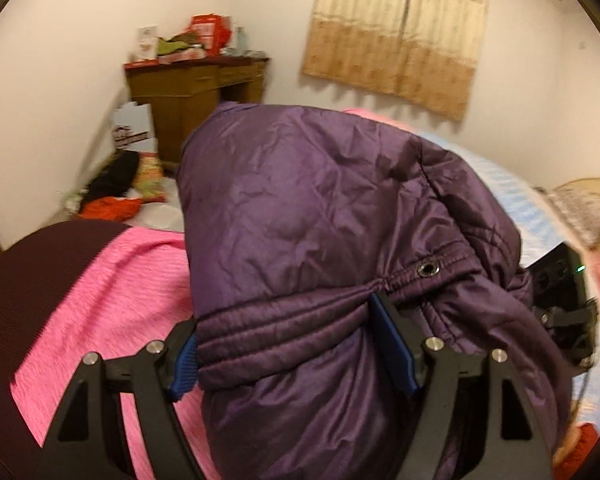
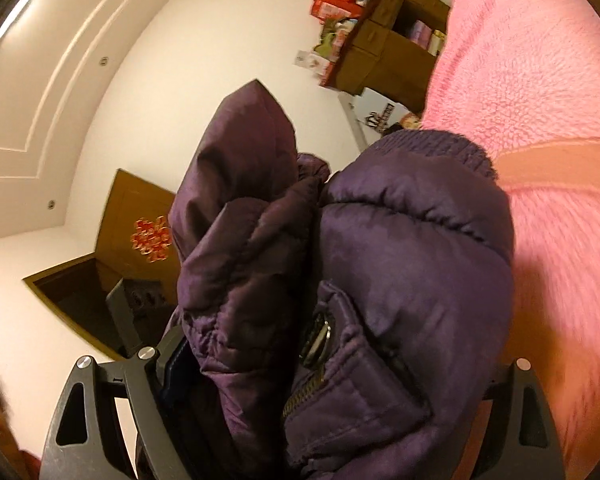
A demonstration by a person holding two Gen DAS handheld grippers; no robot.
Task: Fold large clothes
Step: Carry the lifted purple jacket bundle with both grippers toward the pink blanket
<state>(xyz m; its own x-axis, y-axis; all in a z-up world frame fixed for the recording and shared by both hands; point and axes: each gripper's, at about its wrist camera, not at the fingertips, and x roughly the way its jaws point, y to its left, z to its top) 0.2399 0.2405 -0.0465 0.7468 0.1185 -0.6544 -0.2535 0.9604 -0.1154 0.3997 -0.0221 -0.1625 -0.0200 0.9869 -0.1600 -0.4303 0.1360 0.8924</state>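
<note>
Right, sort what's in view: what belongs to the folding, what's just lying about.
Belongs to the job:
purple padded jacket
left gripper
right gripper
pink blanket

Lying about:
wooden desk
red boxes
curtain
floor clutter

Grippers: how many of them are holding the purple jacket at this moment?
2. The left gripper clamps the purple jacket at its gathered hem. The right gripper holds a thick bunch near the zipper; its far finger is hidden by fabric.
</note>
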